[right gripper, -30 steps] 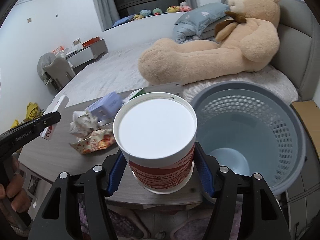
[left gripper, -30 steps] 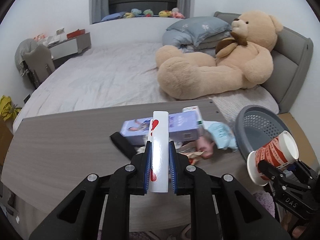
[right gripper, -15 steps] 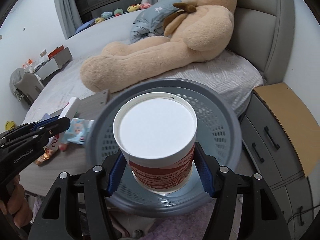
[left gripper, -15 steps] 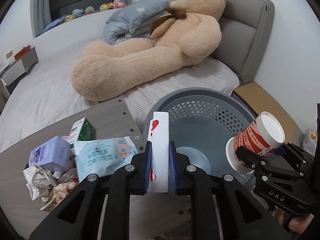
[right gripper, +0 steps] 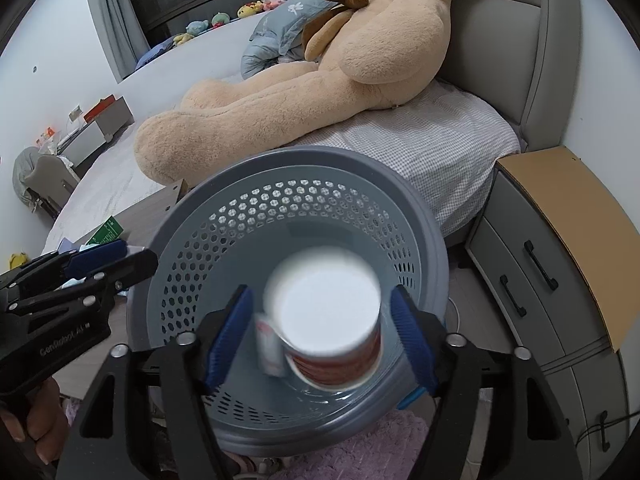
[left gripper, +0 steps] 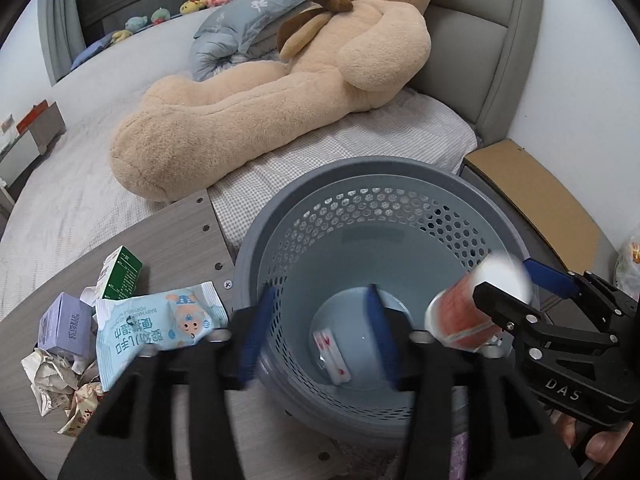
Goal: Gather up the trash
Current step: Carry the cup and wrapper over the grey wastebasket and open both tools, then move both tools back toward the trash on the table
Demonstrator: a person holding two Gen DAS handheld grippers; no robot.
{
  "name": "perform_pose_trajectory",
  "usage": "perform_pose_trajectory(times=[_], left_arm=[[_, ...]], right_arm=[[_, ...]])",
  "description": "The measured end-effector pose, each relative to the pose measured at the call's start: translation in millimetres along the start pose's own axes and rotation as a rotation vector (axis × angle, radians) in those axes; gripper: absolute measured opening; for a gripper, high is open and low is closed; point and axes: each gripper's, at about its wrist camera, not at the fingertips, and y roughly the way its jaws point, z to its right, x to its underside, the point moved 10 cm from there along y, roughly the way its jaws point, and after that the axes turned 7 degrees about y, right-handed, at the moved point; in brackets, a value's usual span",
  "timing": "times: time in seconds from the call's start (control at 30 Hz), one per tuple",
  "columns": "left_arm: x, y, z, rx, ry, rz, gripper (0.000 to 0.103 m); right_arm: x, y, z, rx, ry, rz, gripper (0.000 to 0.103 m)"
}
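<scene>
Trash: one white-and-red carton [left gripper: 331, 350] lies on the bottom of the one grey basket [left gripper: 404, 172], and one blurred red paper cup [right gripper: 328, 320] hangs over its mouth. My left gripper [left gripper: 316, 338] and right gripper [right gripper: 322, 334] both gape wide above the basket, touching nothing.

A carton [left gripper: 334, 354] lies in the basket [left gripper: 496, 216] — trash pile [left gripper: 120, 320] left, bed [left gripper: 360, 148] behind.

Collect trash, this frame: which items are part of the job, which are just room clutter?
Job:
- grey bin
- white stick pack lying in the bin
- red paper cup, blurred between the open right gripper jaws
- left gripper, open
- wipes pack, green carton, purple box, crumpled wrappers on the table

Clutter:
- teddy bear
- pillow
- nightstand
</scene>
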Motion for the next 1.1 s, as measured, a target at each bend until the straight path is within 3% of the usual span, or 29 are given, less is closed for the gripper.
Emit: perform_pose_trajectory(times=[0.07,0.47,1.1], left_arm=[[-3,-5,-3,-0.017,-0.011,0.025,0.079],[-1,-3,-7,-0.049,-0.018,0.011,0.085],[3,-28,-31,-0.07,-0.08,0.057,0.093]], right_arm=[[-2,0,3,0.001,0.004,0.004,0.073],[1,0,10,0.006,0.03,0.006,0.073],[1,-13,-6,0.002,0.01,0.032,0.073]])
